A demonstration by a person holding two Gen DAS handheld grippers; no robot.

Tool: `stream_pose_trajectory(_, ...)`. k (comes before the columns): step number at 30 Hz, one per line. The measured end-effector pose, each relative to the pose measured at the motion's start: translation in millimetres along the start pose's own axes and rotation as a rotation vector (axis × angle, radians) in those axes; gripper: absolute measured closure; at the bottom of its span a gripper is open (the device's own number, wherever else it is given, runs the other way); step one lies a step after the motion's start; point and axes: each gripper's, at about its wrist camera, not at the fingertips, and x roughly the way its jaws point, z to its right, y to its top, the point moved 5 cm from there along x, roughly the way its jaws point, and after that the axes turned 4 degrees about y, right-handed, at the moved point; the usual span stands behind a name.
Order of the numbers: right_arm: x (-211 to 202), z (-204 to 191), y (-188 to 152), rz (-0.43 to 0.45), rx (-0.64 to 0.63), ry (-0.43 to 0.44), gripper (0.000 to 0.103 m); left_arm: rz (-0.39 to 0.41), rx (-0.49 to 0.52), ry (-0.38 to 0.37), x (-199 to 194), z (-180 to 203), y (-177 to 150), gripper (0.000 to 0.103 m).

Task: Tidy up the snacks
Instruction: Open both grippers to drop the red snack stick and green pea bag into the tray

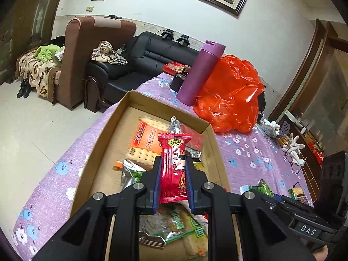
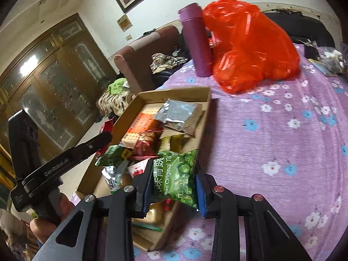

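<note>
I have one snack in each gripper, both held above the cardboard box [image 1: 121,117], so I judge I am mid-placement: carrying packets over to drop among those already collected.

My left gripper [image 1: 174,169] is clamped on a red wafer packet [image 1: 174,165], its blue pads pressed against the long sides, the packet standing upright over the middle of the box. My right gripper [image 2: 174,182] is clenched around a green pea packet [image 2: 178,178], which hangs over the box's near right corner, close to the right wall.

The next move, as I see it, calls for lowering each packet into a free patch of the box floor and then parting the jaws; the far left part of the box looks barest, while the near end is already heaped.

Counts: one box, sitting near the left edge of the purple flowered tablecloth [image 2: 271,141]. Inside it I can pick out one orange cracker pack [image 1: 145,140], one silver foil pouch [image 2: 178,113], and several more green, red and yellow packets overlapping too much to number exactly. On the cloth beyond the box's far right corner stand one purple flask [image 1: 200,71] and one orange plastic bag [image 1: 230,93], touching each other.
</note>
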Motion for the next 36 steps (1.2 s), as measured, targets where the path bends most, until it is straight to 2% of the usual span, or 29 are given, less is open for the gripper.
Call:
stream_pose_trajectory(7,31,-27,-3,-0.054,-0.063,0.028,0.066,-0.014,-0.004,0.004,8,-12,0,0.084)
stream_pose_trajectory(13,56,-40,-9,-0.089,-0.088,0.043,0.066,-0.017,0.037,-0.007,12,-10,-1,0.083)
stream_pose_trajectory(25,76,-44,2,-0.079,-0.126,0.030,0.065,-0.029,0.059,-0.019,21,-7,2,0.083)
stream_pose_trajectory(29,74,-49,2,-0.074,-0.169,0.021,0.061,-0.032,0.058,-0.026,21,-7,2,0.078)
stream_pose_trajectory(32,70,-52,2,-0.063,-0.184,0.031,0.059,-0.036,0.040,-0.042,20,-6,2,0.065)
stream_pose_trajectory(36,58,-50,4,-0.040,-0.165,0.041,0.055,-0.027,0.033,-0.042,16,-4,4,0.063)
